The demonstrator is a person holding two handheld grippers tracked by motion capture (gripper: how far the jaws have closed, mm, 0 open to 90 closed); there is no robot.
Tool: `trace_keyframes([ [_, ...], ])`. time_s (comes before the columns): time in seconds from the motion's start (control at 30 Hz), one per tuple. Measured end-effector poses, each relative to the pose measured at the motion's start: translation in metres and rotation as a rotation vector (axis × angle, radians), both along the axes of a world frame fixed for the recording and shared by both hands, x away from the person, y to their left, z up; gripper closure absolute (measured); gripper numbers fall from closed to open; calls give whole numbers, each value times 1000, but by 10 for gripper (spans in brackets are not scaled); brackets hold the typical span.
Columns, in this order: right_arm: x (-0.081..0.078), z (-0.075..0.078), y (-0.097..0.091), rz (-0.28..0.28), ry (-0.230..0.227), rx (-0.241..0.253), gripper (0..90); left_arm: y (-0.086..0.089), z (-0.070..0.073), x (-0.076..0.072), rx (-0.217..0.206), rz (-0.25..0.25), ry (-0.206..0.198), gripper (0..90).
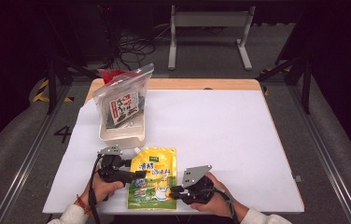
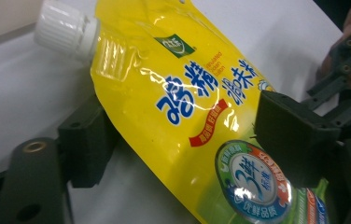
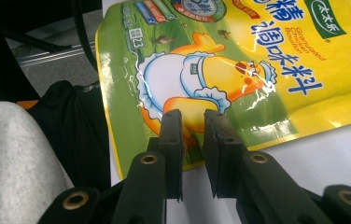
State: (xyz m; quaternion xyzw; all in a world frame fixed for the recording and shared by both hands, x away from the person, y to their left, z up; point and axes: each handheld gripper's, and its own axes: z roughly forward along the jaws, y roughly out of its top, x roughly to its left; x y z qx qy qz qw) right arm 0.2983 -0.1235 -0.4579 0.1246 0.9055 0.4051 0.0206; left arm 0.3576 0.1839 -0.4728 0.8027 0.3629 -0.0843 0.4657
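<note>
A yellow spouted pouch [image 1: 151, 177] with a duck picture and a white cap [image 2: 64, 28] lies flat near the table's front edge. My left gripper [image 1: 137, 176] comes in from its left side. In the left gripper view the left gripper [image 2: 187, 135] stands open, one jaw at the pouch's [image 2: 173, 107] edge and the other over its printed face. My right gripper [image 1: 175, 190] is at the pouch's lower right. Its jaws [image 3: 192, 113] stand only a narrow slit apart over the pouch's [image 3: 239, 60] bottom edge, with nothing pinched.
A clear zip bag [image 1: 123, 103] holding a dark seaweed packet stands in a clear tray [image 1: 121, 135] at the back left, with something red [image 1: 109, 73] behind it. The white table top [image 1: 220, 140] stretches right. A grey sleeve [image 3: 15, 158] is close by.
</note>
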Motion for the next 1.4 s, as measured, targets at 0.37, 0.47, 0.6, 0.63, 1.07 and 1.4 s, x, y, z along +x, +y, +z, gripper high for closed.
trace_keyframes([
  [0.37, 0, -1, -1, -8, -8, -1, 750, -12, 4, -4, 81, -34, -49, 767],
  [0.47, 0, -1, -2, -9, -9, 3, 716, -11, 9, -6, 81, -32, -91, 880],
  [0.6, -1, 6, -9, -20, -17, 29, 660, -12, 14, -13, 81, -23, -146, 897],
  [0.63, -1, 6, -9, -20, -17, 29, 660, -12, 17, -15, 75, -20, -164, 897],
  [1.07, 14, 22, -76, -193, -39, 60, 484, -3, 66, -42, -68, -28, -390, 900],
  [1.4, 14, 27, -105, -279, -61, 77, 414, 1, 91, -48, -124, -66, -480, 900],
])
